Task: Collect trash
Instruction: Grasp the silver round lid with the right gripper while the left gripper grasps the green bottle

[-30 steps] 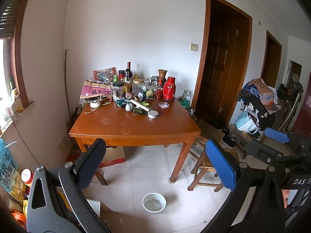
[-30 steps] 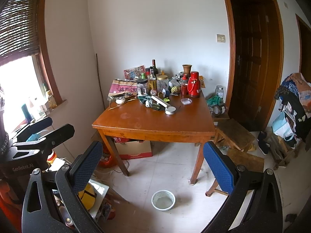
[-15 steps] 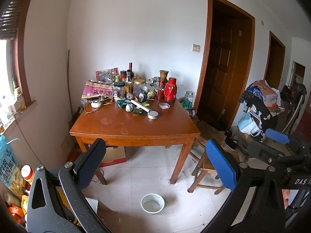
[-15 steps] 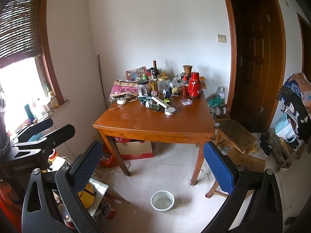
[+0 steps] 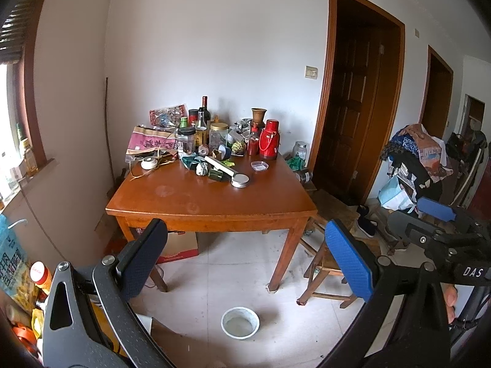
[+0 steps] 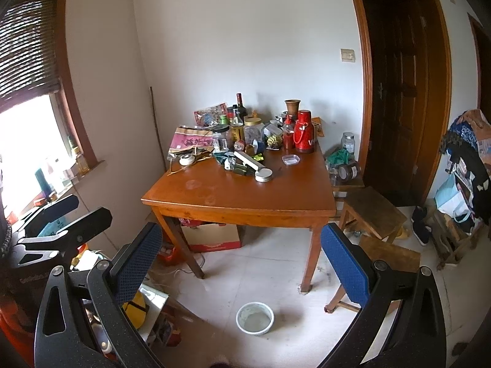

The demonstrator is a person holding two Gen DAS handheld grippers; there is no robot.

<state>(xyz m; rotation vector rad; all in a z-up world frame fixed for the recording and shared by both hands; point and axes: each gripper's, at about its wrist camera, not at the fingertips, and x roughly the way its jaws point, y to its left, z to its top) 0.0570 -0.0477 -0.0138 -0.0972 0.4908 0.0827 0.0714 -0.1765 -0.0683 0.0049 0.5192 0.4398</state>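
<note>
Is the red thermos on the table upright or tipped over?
Upright. The red thermos stands on its base near the table's far edge, cap on top.

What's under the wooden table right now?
Under the wooden table a cardboard box with a red band sits on the floor by the left legs, with something red beside it. The tabletop hides whatever lies further back.
</note>
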